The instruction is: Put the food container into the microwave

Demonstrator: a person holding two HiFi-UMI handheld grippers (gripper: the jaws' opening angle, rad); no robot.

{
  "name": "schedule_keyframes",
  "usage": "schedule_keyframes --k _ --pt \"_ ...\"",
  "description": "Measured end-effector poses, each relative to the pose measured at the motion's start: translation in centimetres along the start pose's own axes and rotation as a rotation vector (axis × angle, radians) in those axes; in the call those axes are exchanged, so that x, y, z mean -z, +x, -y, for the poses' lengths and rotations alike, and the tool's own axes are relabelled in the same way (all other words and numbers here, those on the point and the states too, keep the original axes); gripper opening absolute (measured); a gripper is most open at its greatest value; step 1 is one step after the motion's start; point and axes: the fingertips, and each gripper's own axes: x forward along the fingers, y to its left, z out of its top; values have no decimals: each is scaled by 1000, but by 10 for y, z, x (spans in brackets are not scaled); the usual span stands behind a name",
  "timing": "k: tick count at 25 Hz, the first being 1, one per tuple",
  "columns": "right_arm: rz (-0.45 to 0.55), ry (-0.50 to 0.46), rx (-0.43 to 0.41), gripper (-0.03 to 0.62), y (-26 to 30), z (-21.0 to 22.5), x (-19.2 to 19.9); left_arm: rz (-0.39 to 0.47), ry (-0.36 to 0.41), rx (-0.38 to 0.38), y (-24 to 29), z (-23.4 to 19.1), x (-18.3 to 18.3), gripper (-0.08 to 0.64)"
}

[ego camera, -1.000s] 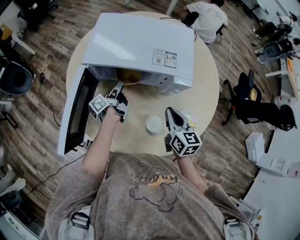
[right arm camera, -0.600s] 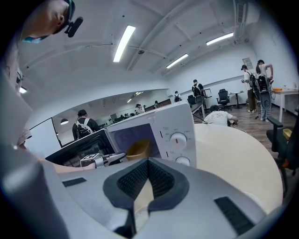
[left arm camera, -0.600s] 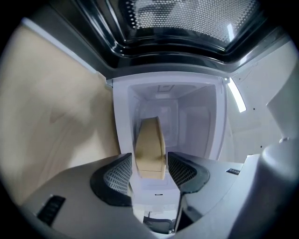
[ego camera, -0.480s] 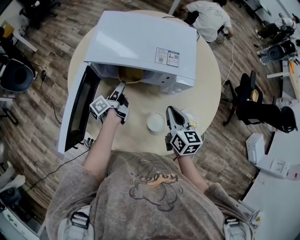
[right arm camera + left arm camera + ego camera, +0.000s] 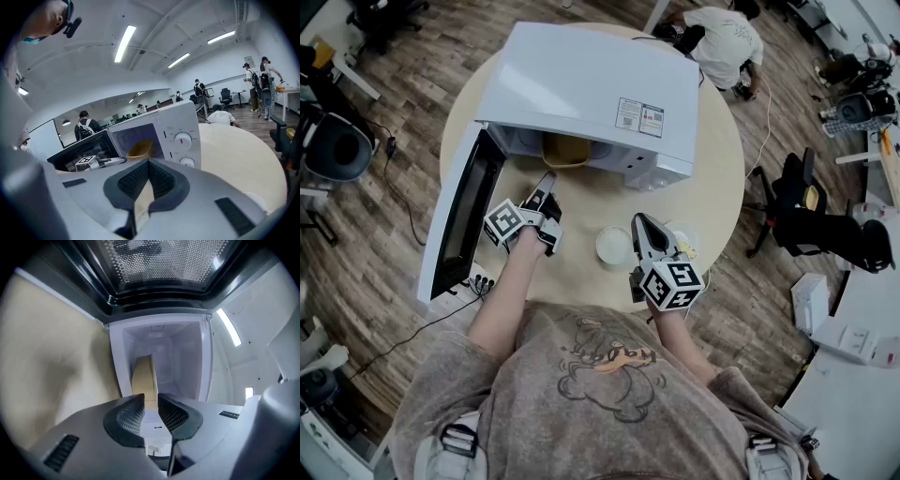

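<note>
So the food container (image 5: 565, 150) was already sitting inside the microwave (image 5: 591, 84), straight ahead of the left tongs (image 5: 546, 180) and a bit past their tips. It was a tan-yellow tub with smooth sides and a rounded rim, sat near the front of the pale cavity. In the left gripper view it showed up as a narrow yellow strip through the slit between the jaws.

The left tongs pointed level at the oven's mouth, just outside it. Their jaws had just been closing and were down to a narrow gap, with nothing pinched between them. The right tongs (image 5: 637, 219) hung further back over the round table (image 5: 712, 187), tilted down a little, pads pressed together at the tips and holding nothing.

Other stuff: the microwave door (image 5: 459, 220) was swung wide open off to the left of the left tongs, dark glass facing in. A round white dish (image 5: 613, 247) sat on the table just left of the right tongs, between the two pairs. The oven's two knobs (image 5: 183, 139) were up ahead and right of the right tongs. Way beyond the table a person in a white shirt (image 5: 724, 37) crouched on the wood floor
</note>
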Motion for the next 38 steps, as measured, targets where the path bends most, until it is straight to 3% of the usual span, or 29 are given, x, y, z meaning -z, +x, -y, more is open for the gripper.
schedule_keyframes --k 3,7,9,38 --pt "1 2 3 2 -1 2 0 -4 12 0 0 0 1 75" --pt "-1 5 5 0 -1 2 2 -60 158 -40 2 -1 8 49" --pt "-2 7 5 0 0 2 2 -78 194 -56 5 -2 10 48" --pt "-10 30 30 2 -2 9 6 -51 170 -64 48 -9 -17 48"
